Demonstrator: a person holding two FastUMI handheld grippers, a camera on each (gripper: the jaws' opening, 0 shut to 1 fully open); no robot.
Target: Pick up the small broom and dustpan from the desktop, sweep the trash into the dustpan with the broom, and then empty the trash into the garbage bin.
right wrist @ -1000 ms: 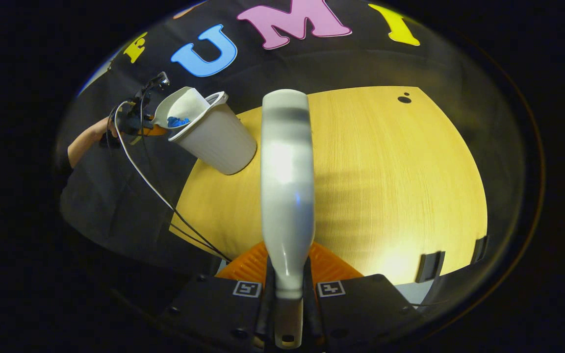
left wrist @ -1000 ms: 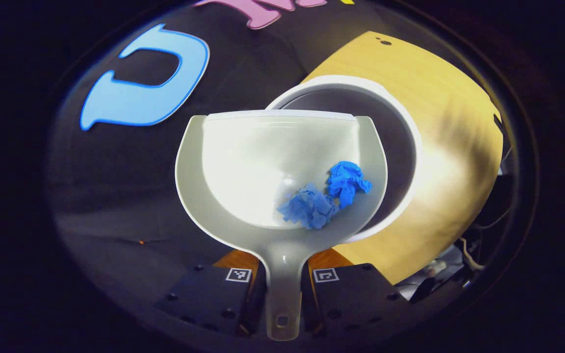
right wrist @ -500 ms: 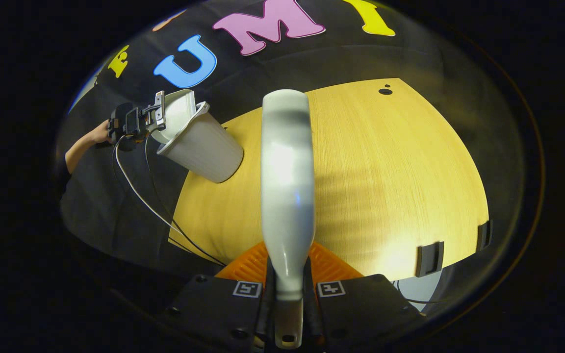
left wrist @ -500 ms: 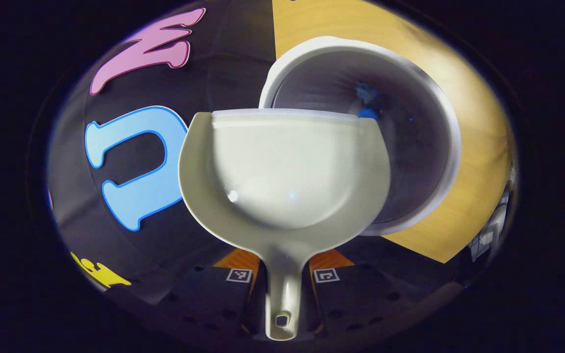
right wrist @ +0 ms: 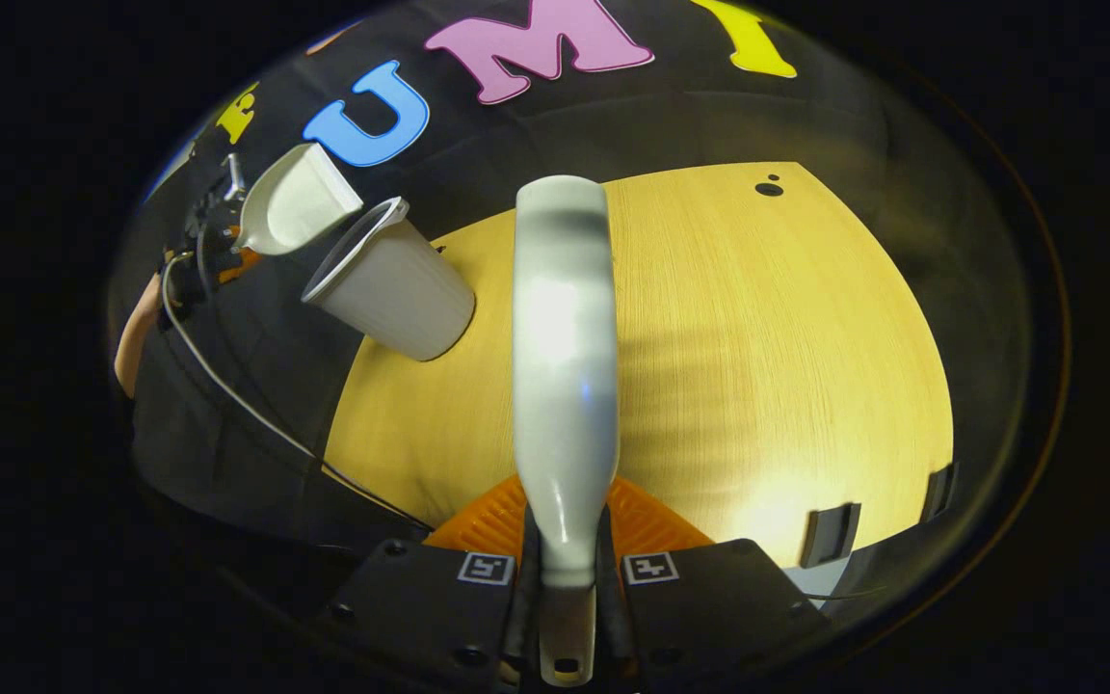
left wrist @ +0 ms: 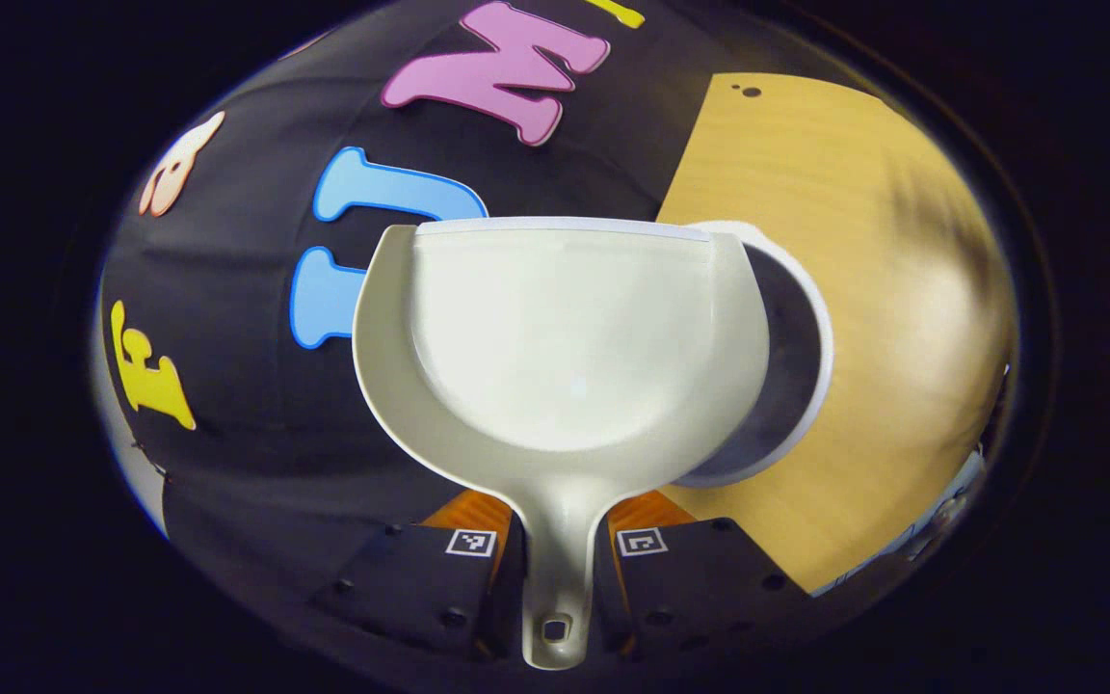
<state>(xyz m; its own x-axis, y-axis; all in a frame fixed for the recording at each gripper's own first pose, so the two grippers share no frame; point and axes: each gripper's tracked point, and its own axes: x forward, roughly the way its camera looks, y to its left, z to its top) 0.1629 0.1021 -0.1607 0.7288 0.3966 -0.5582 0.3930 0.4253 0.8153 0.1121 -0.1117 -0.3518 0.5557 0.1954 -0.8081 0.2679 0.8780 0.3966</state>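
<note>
The pale grey dustpan point(left wrist: 565, 347) hangs in the air, its bowl bare, and my left gripper point(left wrist: 555, 569) is shut on its handle. Behind its right side stands the white garbage bin point(left wrist: 810, 328), most of the bin's mouth hidden by the pan. In the right gripper view the same dustpan point(right wrist: 295, 202) is lifted a little above and left of the bin point(right wrist: 396, 294), which stands at the table's far left corner. The pale broom point(right wrist: 563, 366) points straight ahead over the table, with my right gripper point(right wrist: 565, 578) shut on its handle.
The yellow wooden table point(right wrist: 757, 366) spreads out ahead of the broom. Two black clips point(right wrist: 830, 535) sit on its near right edge. A cable point(right wrist: 247, 414) trails from the left gripper down past the table's left side, beside a person's forearm point(right wrist: 131, 337).
The dustpan tipped over the bin and the blue paper scraps slid out of it. It has since been lifted back up and to the left, away from the bin's mouth. The broom stays still.
</note>
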